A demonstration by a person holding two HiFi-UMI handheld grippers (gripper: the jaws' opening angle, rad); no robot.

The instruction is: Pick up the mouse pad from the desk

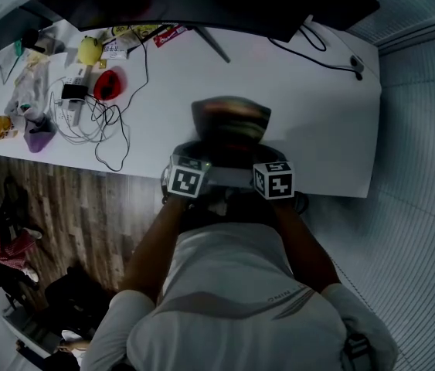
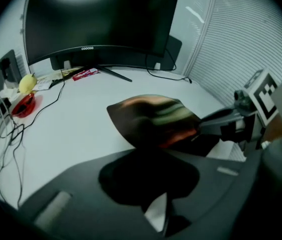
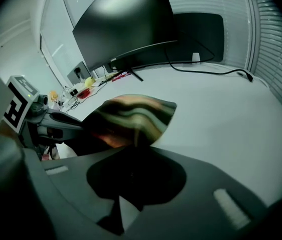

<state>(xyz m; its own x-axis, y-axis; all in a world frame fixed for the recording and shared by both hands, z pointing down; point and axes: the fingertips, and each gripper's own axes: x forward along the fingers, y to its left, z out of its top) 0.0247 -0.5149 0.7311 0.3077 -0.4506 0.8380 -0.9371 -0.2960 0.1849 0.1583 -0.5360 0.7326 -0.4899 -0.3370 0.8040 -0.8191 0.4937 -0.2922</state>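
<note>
mouse pad (image 1: 231, 122), near edge clamped, left claw (image 2: 150, 180), right claw (image 3: 135, 180)

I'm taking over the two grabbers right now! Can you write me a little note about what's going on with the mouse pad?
Left gripper: shut on the near left edge of the colourful, wavy-striped, flexible mouse pad.
Right gripper: shut on its near right edge.
Pad: over the white desk, in front of the black monitor, bowed between the two grippers. I cannot tell if its far edge is clear of the desk.
Done: both grips are taken.
Left: lift the pad clear of the desk, probably with both hands rising evenly so it does not slip.
</note>
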